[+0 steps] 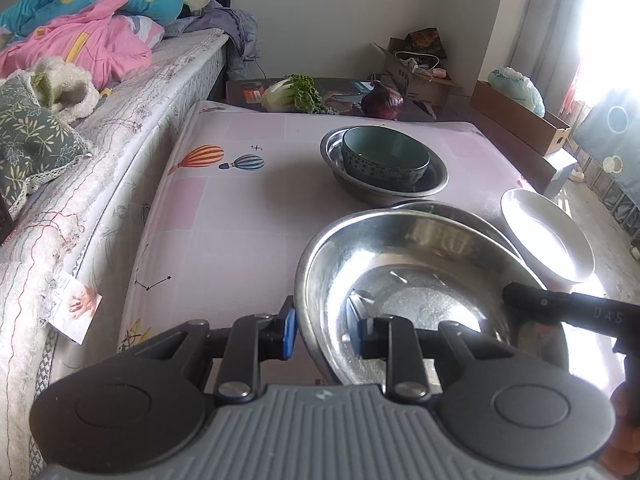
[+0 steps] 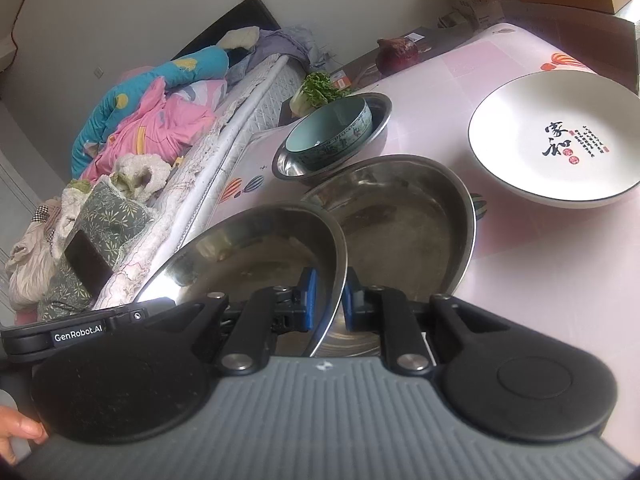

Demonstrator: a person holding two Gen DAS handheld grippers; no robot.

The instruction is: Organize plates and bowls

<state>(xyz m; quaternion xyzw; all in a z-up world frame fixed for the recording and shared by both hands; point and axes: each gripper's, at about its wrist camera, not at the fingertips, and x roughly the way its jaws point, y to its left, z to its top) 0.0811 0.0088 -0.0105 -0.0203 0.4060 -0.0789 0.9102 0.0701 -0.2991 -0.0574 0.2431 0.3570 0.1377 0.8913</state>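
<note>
Both grippers hold the same steel basin (image 1: 416,280), tilted, over a second steel basin (image 2: 404,216) on the table. My left gripper (image 1: 326,334) straddles its near-left rim, with a small gap at the pads. My right gripper (image 2: 329,300) is shut on its right rim, and the basin (image 2: 248,248) shows there too. A teal bowl (image 1: 386,156) sits inside a third steel basin (image 1: 436,178) at the table's middle. A white plate (image 1: 548,232) with black calligraphy (image 2: 560,140) lies at the right.
The table has a pink balloon-print cloth (image 1: 224,208). A bed with bedding (image 1: 80,80) runs along its left side. A cabbage (image 1: 292,94) and a purple onion (image 1: 382,102) lie behind the table. Cardboard boxes (image 1: 520,120) stand at the back right.
</note>
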